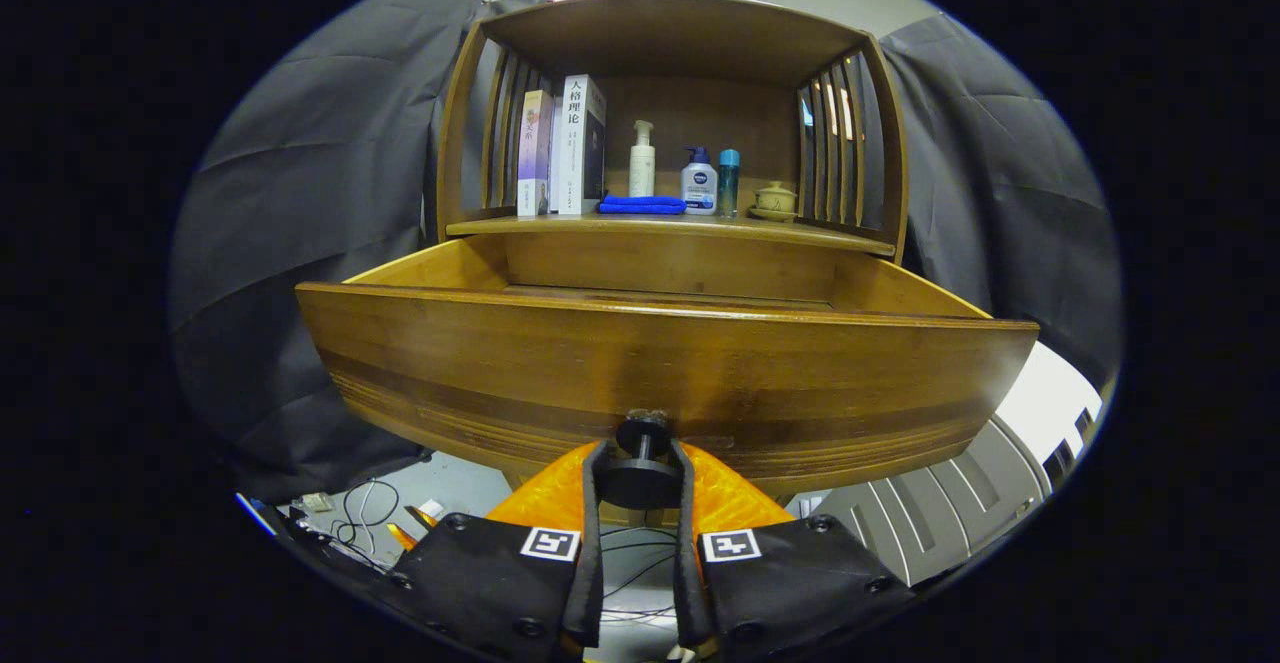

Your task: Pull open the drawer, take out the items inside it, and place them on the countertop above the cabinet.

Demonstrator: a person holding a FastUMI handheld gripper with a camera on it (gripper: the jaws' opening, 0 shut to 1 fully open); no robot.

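The wooden drawer [660, 353] stands pulled out toward me, its front panel wide across the view. My gripper [640, 458] is shut on the drawer's dark round knob [642, 463], one finger on each side of it. From this low angle the drawer's inside is hidden; I see its side walls and back wall, no items. Above the drawer runs the cabinet's countertop [820, 233]. On it lie a folded blue cloth [641, 205], two upright books [560, 148], a white pump bottle [642, 160], a blue-capped lotion bottle [699, 183], a slim teal bottle [729, 183] and a small lidded cup [775, 201].
The countertop sits inside a wooden shelf with slatted sides [835, 143] and a roof above. Grey cloth [310, 193] hangs on both sides of the cabinet. Cables [365, 508] lie on the floor at the lower left.
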